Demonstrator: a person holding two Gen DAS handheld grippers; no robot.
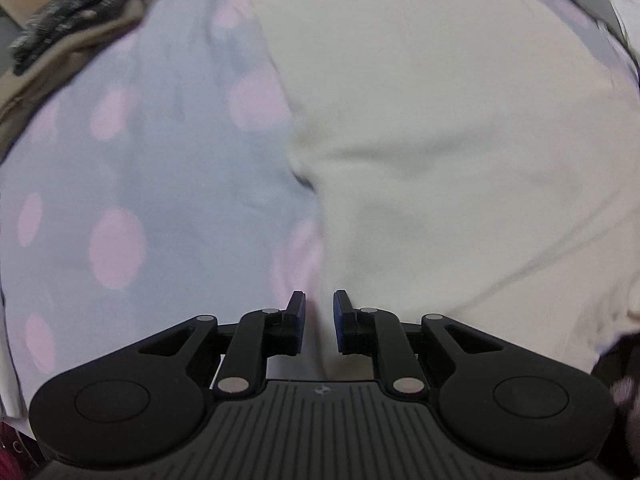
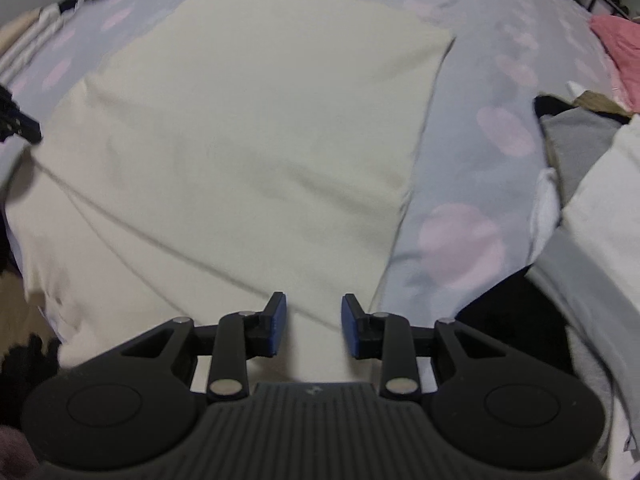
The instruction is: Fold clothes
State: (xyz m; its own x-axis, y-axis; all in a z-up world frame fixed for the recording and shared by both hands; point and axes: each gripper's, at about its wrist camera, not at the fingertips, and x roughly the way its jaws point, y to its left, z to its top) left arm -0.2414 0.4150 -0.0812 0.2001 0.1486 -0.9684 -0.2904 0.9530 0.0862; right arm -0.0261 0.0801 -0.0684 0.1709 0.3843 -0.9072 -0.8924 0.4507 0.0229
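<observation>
A cream-white garment (image 1: 440,120) lies spread flat on a pale blue bedsheet with pink dots (image 1: 120,160). In the left wrist view my left gripper (image 1: 319,322) hovers over the garment's left edge, jaws open with a narrow gap and nothing between them. In the right wrist view the same cream garment (image 2: 248,128) fills the middle, with a diagonal fold seam running across its near part. My right gripper (image 2: 313,326) stands open above the garment's near right edge, empty. The other gripper's dark tip (image 2: 18,120) shows at the far left.
A beige and dark knitted pile (image 1: 68,28) lies at the upper left of the left view. To the right in the right view sit grey and white clothes (image 2: 592,200) and a pink garment (image 2: 620,48). Folded striped fabric (image 2: 28,44) lies at the upper left.
</observation>
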